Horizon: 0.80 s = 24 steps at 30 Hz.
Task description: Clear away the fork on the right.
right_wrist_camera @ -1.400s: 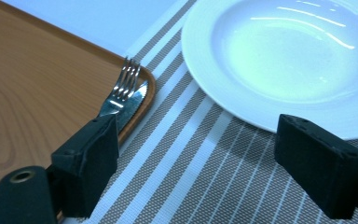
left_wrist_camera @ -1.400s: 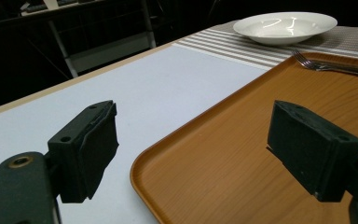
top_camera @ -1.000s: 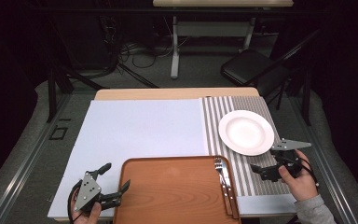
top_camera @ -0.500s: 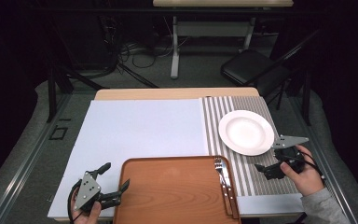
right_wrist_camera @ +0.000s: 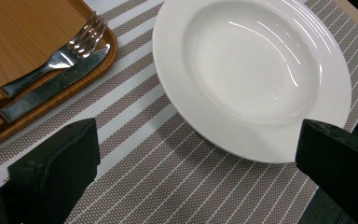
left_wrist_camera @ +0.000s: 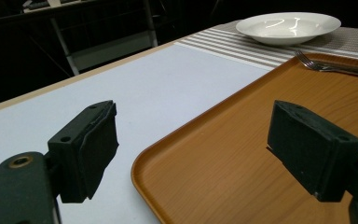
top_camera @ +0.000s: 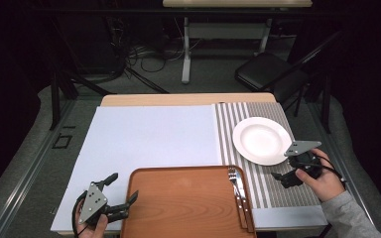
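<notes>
A white deep plate (top_camera: 261, 140) rests on a striped placemat (top_camera: 283, 196) at the right. An orange-brown tray (top_camera: 183, 203) lies at the front, with a fork (top_camera: 234, 179) and a knife (top_camera: 244, 203) along its right edge. My right gripper (top_camera: 285, 172) hovers open just in front of the plate; its own view has the plate (right_wrist_camera: 251, 70) near rim between the jaws (right_wrist_camera: 193, 170), and the fork (right_wrist_camera: 60, 56) and knife (right_wrist_camera: 51, 88) at left. My left gripper (top_camera: 122, 188) stands open at the tray's left front corner, one jaw over the tray (left_wrist_camera: 223, 140), nothing held (left_wrist_camera: 198, 149).
A pale sheet (top_camera: 154, 134) covers the left and middle of the wooden table (top_camera: 178, 99). Beyond the far edge are a black chair (top_camera: 265, 69), a table leg and cables on the floor. The plate (left_wrist_camera: 289, 25) and fork (left_wrist_camera: 326, 65) lie far right of the left gripper.
The right gripper has shifted slightly, a little closer to the plate's near rim. The left gripper has stayed where it was.
</notes>
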{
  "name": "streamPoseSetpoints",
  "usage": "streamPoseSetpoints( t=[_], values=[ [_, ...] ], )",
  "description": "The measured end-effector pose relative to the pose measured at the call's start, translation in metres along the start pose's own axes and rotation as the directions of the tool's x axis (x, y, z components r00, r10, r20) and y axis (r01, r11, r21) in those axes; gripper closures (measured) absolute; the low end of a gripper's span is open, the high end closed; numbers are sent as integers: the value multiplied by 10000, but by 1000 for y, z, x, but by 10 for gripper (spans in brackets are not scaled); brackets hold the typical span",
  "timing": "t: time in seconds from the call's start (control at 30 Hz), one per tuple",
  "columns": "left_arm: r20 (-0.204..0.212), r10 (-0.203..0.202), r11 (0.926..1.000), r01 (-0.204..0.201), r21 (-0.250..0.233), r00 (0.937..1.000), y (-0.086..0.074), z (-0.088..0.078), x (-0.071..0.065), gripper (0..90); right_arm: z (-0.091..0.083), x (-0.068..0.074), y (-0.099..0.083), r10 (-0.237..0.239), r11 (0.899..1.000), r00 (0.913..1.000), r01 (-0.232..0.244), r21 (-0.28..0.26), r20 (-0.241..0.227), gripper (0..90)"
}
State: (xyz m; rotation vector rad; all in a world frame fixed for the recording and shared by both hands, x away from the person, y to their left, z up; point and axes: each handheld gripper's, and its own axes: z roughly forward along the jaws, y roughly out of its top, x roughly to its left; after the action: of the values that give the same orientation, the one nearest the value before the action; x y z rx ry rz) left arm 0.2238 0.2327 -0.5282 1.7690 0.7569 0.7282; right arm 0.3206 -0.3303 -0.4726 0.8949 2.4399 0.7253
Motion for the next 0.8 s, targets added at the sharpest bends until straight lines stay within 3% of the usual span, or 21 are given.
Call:
streamPoseSetpoints(
  t=[0.1,0.3,0.67,0.8],
  values=[
    [1,-10,10000,10,-10,10000,0,0,0,156,3,-1,0,-296,9989,9990,284,380,320,0],
    [18,82,10000,-82,13,10000,0,0,0,156,10,-2,0,-1347,9880,9882,1283,862,729,0],
    [35,99,9999,-99,22,9999,0,0,-1,156,35,-1,9,-2066,9739,9752,1972,1123,791,0],
    [52,104,9999,-104,19,9999,0,0,-1,156,46,0,9,-2028,9732,9760,1919,1265,794,0]
  ],
)
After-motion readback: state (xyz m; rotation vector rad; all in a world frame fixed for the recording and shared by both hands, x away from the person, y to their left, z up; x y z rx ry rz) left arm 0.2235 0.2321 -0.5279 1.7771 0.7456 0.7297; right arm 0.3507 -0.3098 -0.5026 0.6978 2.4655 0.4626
